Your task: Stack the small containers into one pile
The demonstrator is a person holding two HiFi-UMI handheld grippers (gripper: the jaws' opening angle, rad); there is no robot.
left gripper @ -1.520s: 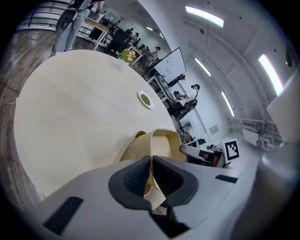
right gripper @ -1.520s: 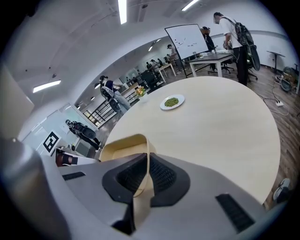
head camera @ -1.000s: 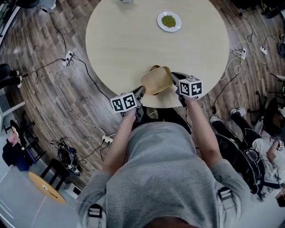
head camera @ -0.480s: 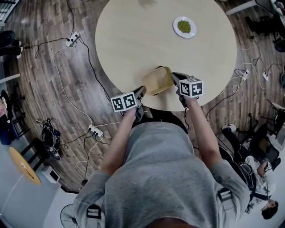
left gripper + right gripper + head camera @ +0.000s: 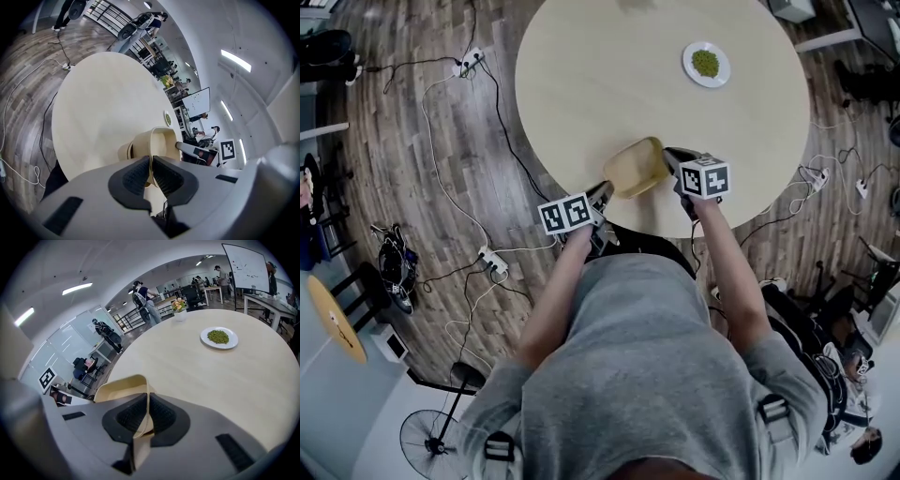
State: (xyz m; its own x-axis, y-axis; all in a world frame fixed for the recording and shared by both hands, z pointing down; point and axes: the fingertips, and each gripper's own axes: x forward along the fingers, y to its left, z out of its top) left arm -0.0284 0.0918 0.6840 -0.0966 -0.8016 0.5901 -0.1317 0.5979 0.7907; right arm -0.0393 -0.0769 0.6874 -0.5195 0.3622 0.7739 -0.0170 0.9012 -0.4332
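Work on the pile looks close to done at the near edge of a round table (image 5: 609,75). The left gripper (image 5: 151,171) pinches the thin wall of a tilted beige container (image 5: 633,167), its jaws drawn narrow on the rim. The right gripper (image 5: 146,411) clamps what appears to be the opposite wall of the same one. In the left gripper view a second container (image 5: 123,151) of like colour shows just behind and below the held one. It seems nested round the base, though how far it is seated cannot be told. No other loose container is in sight, so what is left, by the look of it, is to press the pair home, set it flat and let go. The stack hangs close to the rim nearest the person (image 5: 647,375), with little table between it and the drop. Beyond lies broad bare tabletop; a white plate of green food (image 5: 705,64) sits well apart on the far right. Cables (image 5: 441,178) and a power strip (image 5: 492,262) trail on the wood floor (image 5: 394,141) to the left.
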